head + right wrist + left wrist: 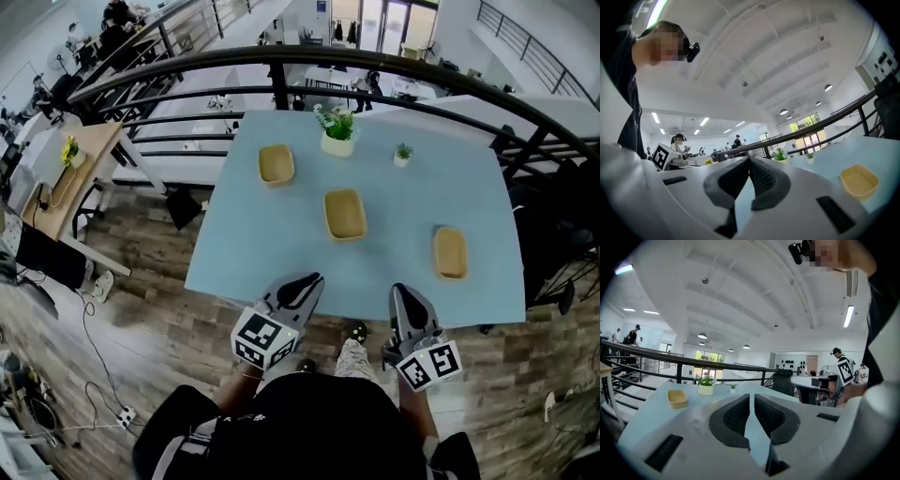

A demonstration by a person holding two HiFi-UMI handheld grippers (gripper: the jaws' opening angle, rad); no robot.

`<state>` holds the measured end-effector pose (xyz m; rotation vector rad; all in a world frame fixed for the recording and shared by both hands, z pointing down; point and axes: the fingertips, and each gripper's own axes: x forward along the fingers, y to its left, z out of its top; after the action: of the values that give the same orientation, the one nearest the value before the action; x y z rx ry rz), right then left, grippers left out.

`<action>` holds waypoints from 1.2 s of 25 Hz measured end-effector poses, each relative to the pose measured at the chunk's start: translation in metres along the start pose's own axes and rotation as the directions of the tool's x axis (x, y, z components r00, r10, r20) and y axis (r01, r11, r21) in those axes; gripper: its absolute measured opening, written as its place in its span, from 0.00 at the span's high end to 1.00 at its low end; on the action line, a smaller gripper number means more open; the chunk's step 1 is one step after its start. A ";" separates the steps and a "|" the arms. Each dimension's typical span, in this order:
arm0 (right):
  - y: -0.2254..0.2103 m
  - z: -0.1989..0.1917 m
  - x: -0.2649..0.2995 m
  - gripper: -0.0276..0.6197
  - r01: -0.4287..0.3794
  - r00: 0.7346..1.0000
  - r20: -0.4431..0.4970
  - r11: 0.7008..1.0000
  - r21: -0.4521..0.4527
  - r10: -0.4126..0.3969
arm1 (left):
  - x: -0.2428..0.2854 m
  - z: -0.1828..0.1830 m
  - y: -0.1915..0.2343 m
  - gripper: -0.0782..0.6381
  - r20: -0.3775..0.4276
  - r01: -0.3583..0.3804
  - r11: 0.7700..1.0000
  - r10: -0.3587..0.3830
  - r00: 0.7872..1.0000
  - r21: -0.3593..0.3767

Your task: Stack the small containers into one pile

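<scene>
Left container [276, 164], middle container [345, 214], right container [451, 252]: shallow, tan, upright, empty. All well apart on blue table [281, 246].

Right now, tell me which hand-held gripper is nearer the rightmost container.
Right. The right hand-held gripper hangs at the near edge of the table, just left of the rightmost container. The left hand-held gripper is farther left along that edge.

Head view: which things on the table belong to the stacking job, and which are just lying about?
Job: left container, middle container, right container; all apart, none stacked.
Lying about: large potted plant, small potted plant, both near the far edge.
</scene>
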<state>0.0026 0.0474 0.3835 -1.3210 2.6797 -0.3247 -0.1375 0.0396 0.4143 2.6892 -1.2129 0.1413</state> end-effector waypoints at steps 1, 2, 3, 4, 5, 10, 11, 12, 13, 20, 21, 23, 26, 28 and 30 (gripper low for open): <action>-0.005 0.001 0.007 0.95 -0.014 1.000 -0.002 1.000 0.003 0.014 | 0.004 0.001 0.006 0.86 -0.001 -0.018 1.000 0.018 1.000 -0.004; -0.010 0.001 0.014 0.96 -0.031 1.000 -0.006 1.000 0.005 0.031 | 0.009 0.002 0.011 0.86 -0.003 -0.036 0.999 0.036 0.999 -0.009; -0.016 0.002 0.021 0.96 -0.048 0.999 -0.012 0.999 0.006 0.048 | 0.014 0.003 0.016 0.86 -0.006 -0.054 0.998 0.053 0.999 -0.015; -0.022 0.004 0.028 0.95 -0.065 0.998 -0.016 0.998 0.006 0.065 | 0.019 0.005 0.020 0.86 -0.011 -0.069 0.997 0.069 0.998 -0.022; -0.028 0.006 0.035 0.95 -0.081 0.997 -0.019 0.997 0.007 0.081 | 0.025 0.007 0.024 0.86 -0.014 -0.083 0.996 0.083 0.996 -0.028; -0.061 0.017 0.068 0.95 -0.148 0.989 -0.024 0.989 0.005 0.148 | 0.060 0.020 0.040 0.86 0.006 -0.146 0.989 0.146 0.989 -0.021; -0.066 0.017 0.073 0.95 -0.161 0.987 -0.029 0.987 0.006 0.161 | 0.065 0.021 0.043 0.86 0.004 -0.159 0.987 0.159 0.987 -0.023; -0.071 0.017 0.078 0.95 -0.173 0.984 -0.036 0.985 0.008 0.173 | 0.070 0.021 0.045 0.86 0.001 -0.173 0.985 0.173 0.985 -0.027; -0.076 0.018 0.082 0.95 -0.183 0.982 -0.043 0.983 0.011 0.183 | 0.075 0.022 0.047 0.86 -0.002 -0.186 0.982 0.186 0.983 -0.031; -0.107 0.018 0.102 0.93 -0.240 0.966 -0.092 0.970 0.032 0.242 | 0.100 0.022 0.054 0.86 -0.029 -0.267 0.962 0.266 0.964 -0.055; -0.111 0.018 0.106 0.93 -0.246 0.964 -0.099 0.969 0.035 0.248 | 0.103 0.022 0.056 0.86 -0.033 -0.277 0.959 0.276 0.961 -0.059; -0.119 0.016 0.113 0.93 -0.258 0.959 -0.113 0.965 0.041 0.261 | 0.110 0.021 0.060 0.86 -0.043 -0.297 0.953 0.294 0.955 -0.064; -0.128 0.012 0.120 0.91 -0.278 0.950 -0.131 0.959 0.054 0.282 | 0.118 0.017 0.065 0.86 -0.058 -0.324 0.943 0.320 0.946 -0.078; -0.132 0.010 0.123 0.91 -0.290 0.945 -0.142 0.955 0.061 0.296 | 0.123 0.015 0.067 0.86 -0.065 -0.336 0.937 0.332 0.941 -0.089; -0.136 0.006 0.126 0.91 -0.301 0.939 -0.151 0.951 0.070 0.308 | 0.128 0.011 0.069 0.86 -0.075 -0.347 0.933 0.341 0.937 -0.094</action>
<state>0.0314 -0.1343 0.4083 -0.8792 2.9321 -0.4683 -0.1048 -0.1015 0.4333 2.3437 -1.6146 0.1947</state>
